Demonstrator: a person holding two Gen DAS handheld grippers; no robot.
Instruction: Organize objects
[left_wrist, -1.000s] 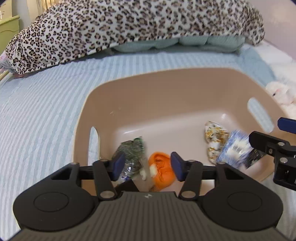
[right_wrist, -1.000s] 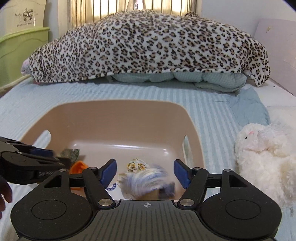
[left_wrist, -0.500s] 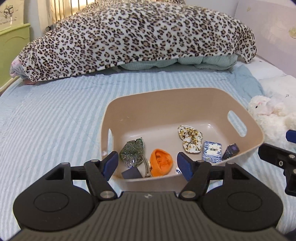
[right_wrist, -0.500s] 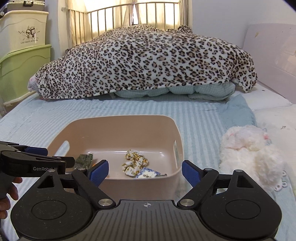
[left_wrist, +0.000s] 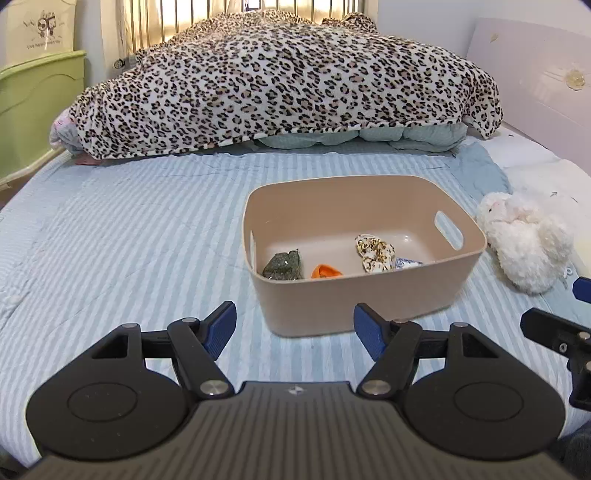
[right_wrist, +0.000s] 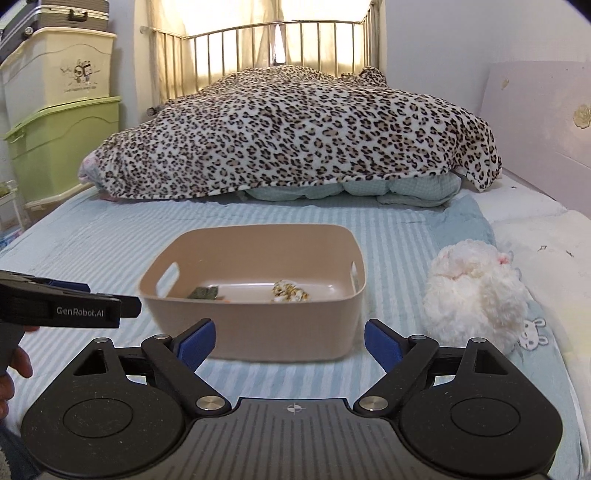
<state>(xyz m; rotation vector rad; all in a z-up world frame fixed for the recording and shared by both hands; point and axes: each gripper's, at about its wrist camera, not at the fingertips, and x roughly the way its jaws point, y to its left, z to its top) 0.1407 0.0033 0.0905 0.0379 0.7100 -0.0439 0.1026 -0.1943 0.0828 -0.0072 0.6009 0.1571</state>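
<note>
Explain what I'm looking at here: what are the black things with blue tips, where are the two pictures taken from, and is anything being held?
They are two hand-held grippers, each carried by a person, not robot arms. Each picture comes from a fisheye camera riding on one gripper, looking forward along its fingers. The left hand-held gripper is open and holds nothing; the right hand-held gripper is the same. Both point at a beige plastic bin with cut-out handles on a blue striped bedsheet. Inside lie a dark green packet, an orange item and a gold-patterned cloth piece. A white fluffy plush toy sits beside the bin.
</note>
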